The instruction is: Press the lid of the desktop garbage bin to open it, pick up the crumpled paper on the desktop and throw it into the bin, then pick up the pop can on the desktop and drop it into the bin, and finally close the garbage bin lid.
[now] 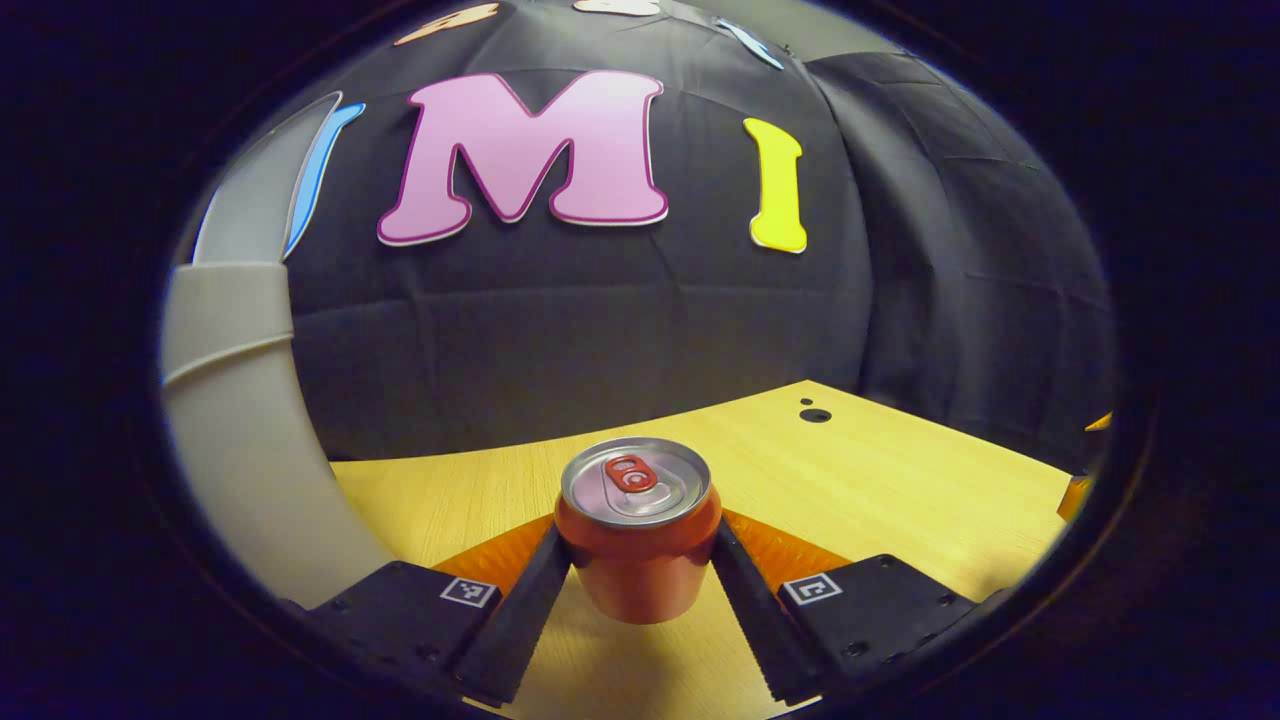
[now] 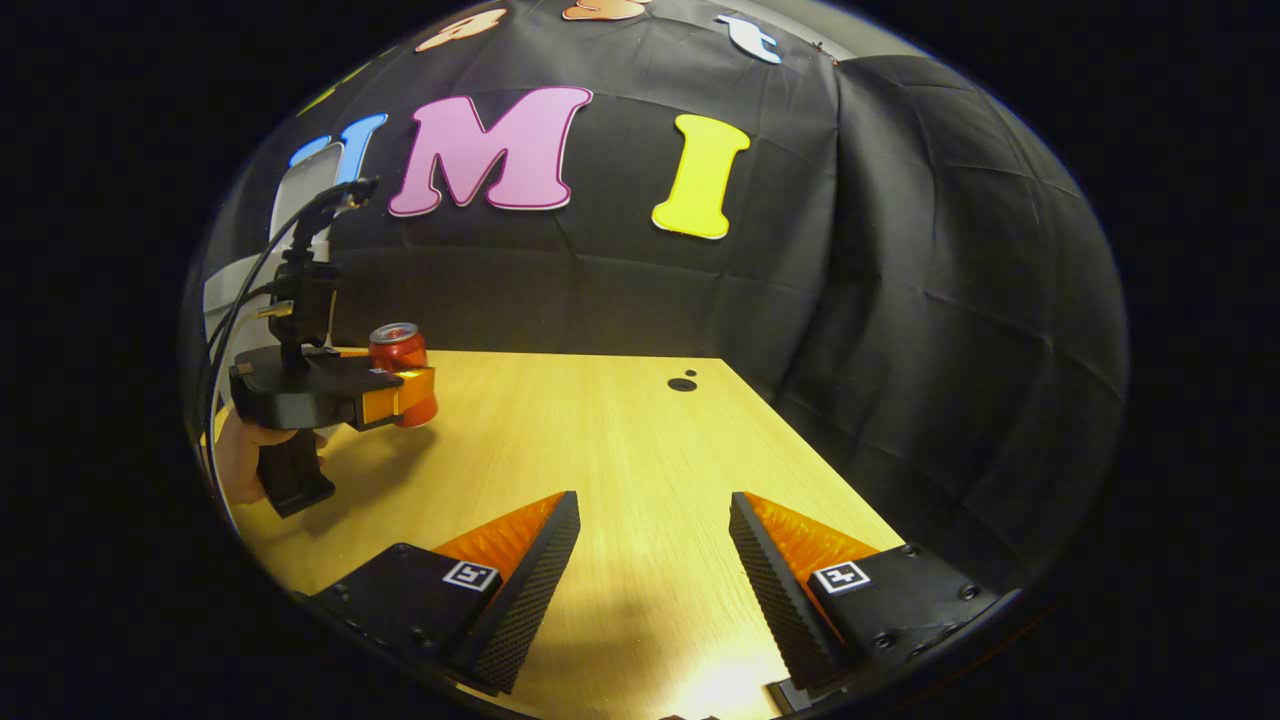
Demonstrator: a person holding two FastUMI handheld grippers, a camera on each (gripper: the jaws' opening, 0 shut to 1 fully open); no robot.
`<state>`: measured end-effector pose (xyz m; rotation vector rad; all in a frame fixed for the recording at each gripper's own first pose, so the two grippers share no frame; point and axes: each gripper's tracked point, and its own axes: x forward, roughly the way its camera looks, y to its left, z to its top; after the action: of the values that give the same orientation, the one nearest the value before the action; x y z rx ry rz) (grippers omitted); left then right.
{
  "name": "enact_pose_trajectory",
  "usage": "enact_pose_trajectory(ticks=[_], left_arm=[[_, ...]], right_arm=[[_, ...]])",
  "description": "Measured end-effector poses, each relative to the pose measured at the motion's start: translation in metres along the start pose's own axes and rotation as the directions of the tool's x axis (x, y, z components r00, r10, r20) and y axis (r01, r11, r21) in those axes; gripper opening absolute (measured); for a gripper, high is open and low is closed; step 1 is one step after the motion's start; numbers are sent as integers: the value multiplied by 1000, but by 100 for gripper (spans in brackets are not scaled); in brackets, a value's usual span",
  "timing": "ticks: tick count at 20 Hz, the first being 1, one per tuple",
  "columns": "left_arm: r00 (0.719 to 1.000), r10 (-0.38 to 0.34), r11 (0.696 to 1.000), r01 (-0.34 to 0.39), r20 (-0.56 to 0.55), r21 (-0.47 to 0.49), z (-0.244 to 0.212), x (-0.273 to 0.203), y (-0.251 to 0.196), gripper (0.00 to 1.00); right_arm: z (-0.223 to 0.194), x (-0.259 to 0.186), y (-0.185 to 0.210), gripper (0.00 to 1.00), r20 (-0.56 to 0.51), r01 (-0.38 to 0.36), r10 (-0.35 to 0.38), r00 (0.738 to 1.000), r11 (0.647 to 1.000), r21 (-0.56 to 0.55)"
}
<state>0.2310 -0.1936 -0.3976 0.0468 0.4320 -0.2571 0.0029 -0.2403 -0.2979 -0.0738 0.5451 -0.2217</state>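
A red pop can (image 1: pixel 640 545) with a silver top stands upright between the fingers of my left gripper (image 1: pixel 640 530), and both fingers press on its sides. In the right gripper view the same can (image 2: pixel 398 352) sits in the left gripper (image 2: pixel 405 395) at the table's far left, held by a hand (image 2: pixel 240 460); I cannot tell whether the can rests on the wood or hangs just above it. A pale grey bin (image 1: pixel 235 430) rises close on the left, its upper part reaching above the can. My right gripper (image 2: pixel 652 497) is open over bare wood, nothing between its fingers.
The light wooden table (image 2: pixel 600 430) ends at the black cloth wall behind and to the right. Two small dark holes (image 2: pixel 682 384) lie near its far edge. Cables (image 2: pixel 250 280) trail from the left gripper toward the bin (image 2: pixel 230 290).
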Motion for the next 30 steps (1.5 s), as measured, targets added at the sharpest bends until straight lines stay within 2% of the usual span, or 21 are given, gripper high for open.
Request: enact_pose_trajectory(ticks=[6, 10, 15, 17, 21, 24, 27, 30], left_arm=[[991, -5, 1000, 5, 132, 4, 109, -57, -11, 87], [979, 13, 1000, -12, 205, -8, 172, -91, 8, 87], [955, 110, 994, -104, 274, -37, 230, -136, 70, 87], [936, 202, 979, -200, 288, -34, 244, -162, 122, 87], [914, 287, 954, -299, 287, 1, 238, -189, 177, 86], [909, 336, 942, -317, 248, -114, 216, -207, 212, 87], [915, 350, 936, -333, 202, -113, 194, -206, 234, 87], [923, 356, 929, -333, 144, -161, 173, -201, 252, 87]], right_arm=[[100, -15, 7, 98, 126, -23, 27, 992, 999, -30], [145, -36, 16, 98, 167, -36, 42, 985, 999, -37], [190, -70, 34, 98, 211, -68, 78, 974, 996, -56], [210, -88, 44, 97, 234, -88, 99, 967, 995, -57], [220, -110, 55, 98, 254, -123, 135, 958, 990, -63], [218, -129, 55, 97, 250, -146, 148, 957, 989, -24], [213, -138, 63, 97, 241, -185, 178, 954, 983, 9], [209, -149, 66, 98, 236, -201, 197, 952, 980, -6]])
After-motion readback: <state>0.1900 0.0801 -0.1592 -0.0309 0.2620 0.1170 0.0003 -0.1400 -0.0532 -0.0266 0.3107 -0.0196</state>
